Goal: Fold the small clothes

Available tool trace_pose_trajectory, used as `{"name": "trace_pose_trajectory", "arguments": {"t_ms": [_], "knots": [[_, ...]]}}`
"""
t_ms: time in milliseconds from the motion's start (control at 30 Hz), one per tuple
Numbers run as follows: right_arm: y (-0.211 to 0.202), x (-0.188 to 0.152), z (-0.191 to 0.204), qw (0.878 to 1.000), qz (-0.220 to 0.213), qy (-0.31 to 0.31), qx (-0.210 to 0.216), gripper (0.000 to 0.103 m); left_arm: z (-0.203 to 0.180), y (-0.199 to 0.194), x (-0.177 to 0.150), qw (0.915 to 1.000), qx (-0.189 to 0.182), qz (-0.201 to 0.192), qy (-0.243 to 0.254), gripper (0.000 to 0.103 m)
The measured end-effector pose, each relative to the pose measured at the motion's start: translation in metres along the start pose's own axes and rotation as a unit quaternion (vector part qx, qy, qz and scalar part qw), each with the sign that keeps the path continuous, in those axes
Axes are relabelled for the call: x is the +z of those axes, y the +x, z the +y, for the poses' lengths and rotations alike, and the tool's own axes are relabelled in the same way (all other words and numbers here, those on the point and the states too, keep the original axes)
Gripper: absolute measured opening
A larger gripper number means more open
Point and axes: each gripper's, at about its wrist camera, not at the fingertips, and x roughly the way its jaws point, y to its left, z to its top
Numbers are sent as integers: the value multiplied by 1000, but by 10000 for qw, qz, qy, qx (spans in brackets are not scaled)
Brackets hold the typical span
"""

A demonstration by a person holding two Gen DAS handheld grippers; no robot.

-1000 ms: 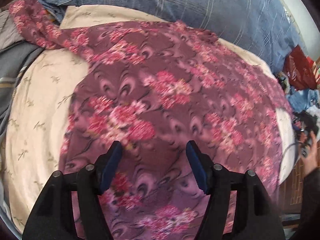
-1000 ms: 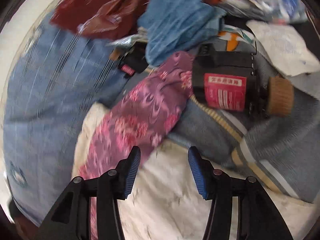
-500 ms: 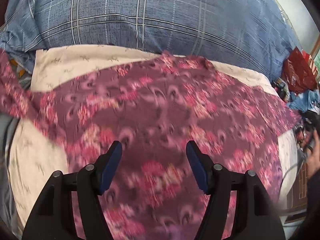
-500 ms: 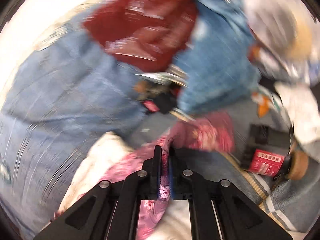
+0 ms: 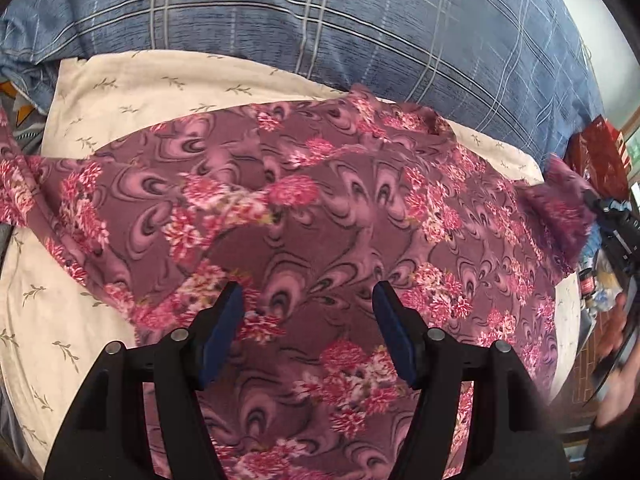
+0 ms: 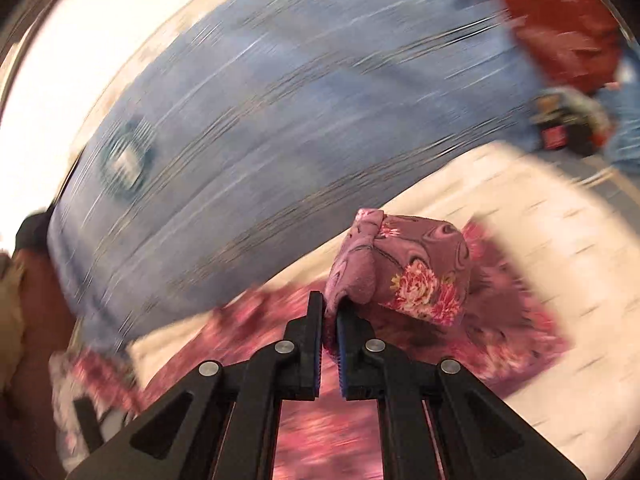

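A purple garment with pink flowers (image 5: 340,216) lies spread over a cream pillow (image 5: 132,84). My left gripper (image 5: 307,308) is open and empty, hovering over the garment's lower middle. My right gripper (image 6: 329,312) is shut on the end of the garment's sleeve (image 6: 404,268) and holds it lifted above the cream pillow (image 6: 540,240). In the left wrist view that lifted sleeve (image 5: 560,212) shows at the right edge of the garment, with the right gripper partly visible beside it.
A blue plaid pillow (image 5: 360,16) lies behind the cream one, also blurred in the right wrist view (image 6: 280,100). A red bag (image 5: 600,152) and a clutter of clothes and small items sit to the right. Grey fabric shows at the far left.
My right gripper closed on the sleeve end and has carried it up and over toward the garment's body. The left gripper stayed open and shifted slightly over the garment.
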Motion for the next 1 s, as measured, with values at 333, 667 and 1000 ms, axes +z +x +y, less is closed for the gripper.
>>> {"name": "trace_pose_trajectory", "arguments": {"t_ms": [333, 667, 1000], "knots": [[85, -97, 136, 9858, 1205, -725, 917, 12, 32, -22, 12, 9969, -525, -140, -570, 66], [66, -178, 133, 9566, 2311, -1331, 1176, 38, 20, -16, 10, 9901, -1333, 92, -418, 67], [13, -132, -2, 9859, 1501, 330, 656, 44, 7, 13, 15, 9880, -1317, -132, -793, 44]]}}
